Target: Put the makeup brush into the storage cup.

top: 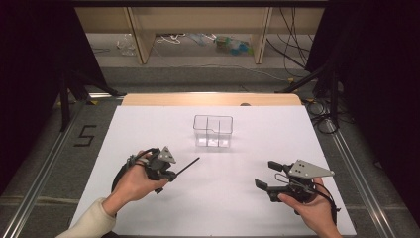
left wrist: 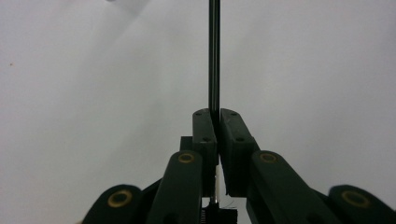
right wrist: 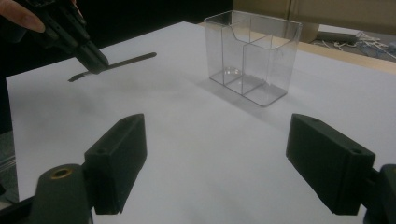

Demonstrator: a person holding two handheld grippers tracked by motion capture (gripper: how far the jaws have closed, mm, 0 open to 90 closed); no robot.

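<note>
One clear box (top: 213, 131) nr rod (top: 187, 166)

A thin black stick (top: 188, 166) is clamped at one end, its free end angled toward a clear divided container (top: 213, 131). It is held near the white sheet, possibly just above it. The container stands upright, apart.

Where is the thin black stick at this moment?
The thin black stick is clamped in the left gripper at the left of the high view, pointing toward the clear plastic organizer near the table's middle.
</note>
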